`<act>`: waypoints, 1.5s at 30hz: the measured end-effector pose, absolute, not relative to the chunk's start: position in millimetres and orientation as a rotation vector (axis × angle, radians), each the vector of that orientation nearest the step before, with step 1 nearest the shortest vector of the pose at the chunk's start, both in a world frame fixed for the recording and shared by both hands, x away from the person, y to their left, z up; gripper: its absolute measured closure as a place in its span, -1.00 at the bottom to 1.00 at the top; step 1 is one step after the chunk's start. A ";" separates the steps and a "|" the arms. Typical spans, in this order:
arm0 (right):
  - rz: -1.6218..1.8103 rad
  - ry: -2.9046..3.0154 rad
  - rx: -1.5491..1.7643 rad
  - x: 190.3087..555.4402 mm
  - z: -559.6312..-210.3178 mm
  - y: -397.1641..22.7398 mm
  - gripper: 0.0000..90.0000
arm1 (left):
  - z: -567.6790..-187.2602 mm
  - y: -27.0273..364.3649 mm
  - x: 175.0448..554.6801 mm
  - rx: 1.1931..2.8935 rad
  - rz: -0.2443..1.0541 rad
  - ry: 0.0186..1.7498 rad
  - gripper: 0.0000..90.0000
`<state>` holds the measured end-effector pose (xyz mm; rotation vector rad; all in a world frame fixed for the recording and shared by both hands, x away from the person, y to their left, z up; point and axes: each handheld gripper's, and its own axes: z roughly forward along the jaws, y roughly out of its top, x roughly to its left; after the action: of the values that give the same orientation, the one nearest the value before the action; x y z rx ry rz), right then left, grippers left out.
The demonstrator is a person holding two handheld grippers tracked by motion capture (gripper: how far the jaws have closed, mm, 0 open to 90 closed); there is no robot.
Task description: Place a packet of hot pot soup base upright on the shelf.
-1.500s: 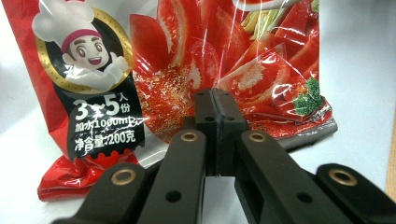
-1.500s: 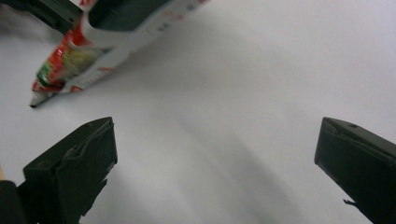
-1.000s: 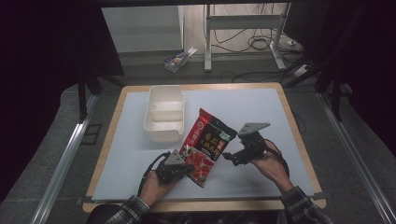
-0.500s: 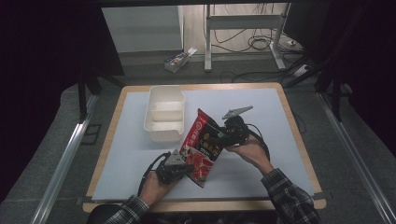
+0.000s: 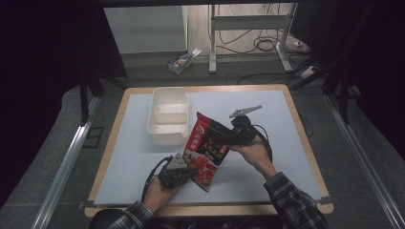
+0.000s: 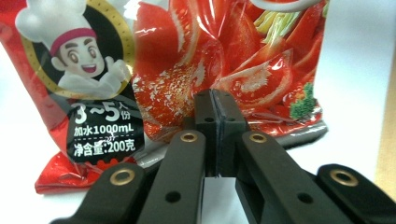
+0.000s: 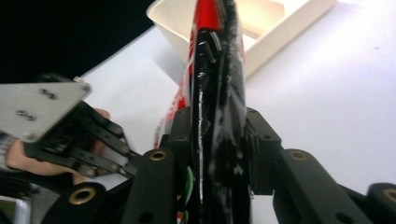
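The right gripper (image 5: pixel 228 138) had swung in from beside the pouch (image 5: pixel 206 149) and its jaws had just closed on its right edge. The left gripper (image 5: pixel 184 168) stayed clamped on the lower edge, so both now held it over the table (image 5: pixel 133 143), by the tray (image 5: pixel 168 117), apparently ready for lifting

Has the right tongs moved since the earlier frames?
Yes. The right tongs moved leftward, toward the white tray, onto the red packet, jaws closing on it.
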<state>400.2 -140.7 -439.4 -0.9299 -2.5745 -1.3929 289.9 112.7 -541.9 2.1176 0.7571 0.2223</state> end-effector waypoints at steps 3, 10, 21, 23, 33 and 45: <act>-1.407 -2.596 -0.928 397.6 -433.9 -138.7 0.54 | -536.4 110.7 284.2 2.108 0.262 0.730 0.77; -1.426 -2.643 -0.926 395.0 -417.5 -136.6 0.53 | -528.3 107.7 275.7 2.088 0.365 0.692 0.30; -1.432 -2.709 -0.928 395.1 -397.2 -139.6 0.52 | -525.3 114.1 275.4 2.071 0.375 0.721 -0.20; -1.443 -2.729 -0.943 396.6 -391.5 -143.9 0.51 | -525.3 115.6 276.0 2.070 0.372 0.731 -0.29; -1.485 -2.736 -1.007 407.4 -375.7 -158.8 0.51 | -525.7 121.2 275.5 2.085 0.335 0.748 -0.54; -1.554 -2.748 -1.087 436.0 -360.8 -164.2 0.50 | -525.1 138.1 269.6 2.079 0.334 0.807 -0.83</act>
<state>436.0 -164.2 -360.8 -1.0875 -2.7481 -1.5537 269.6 138.1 -525.1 2.0794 0.8072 0.3344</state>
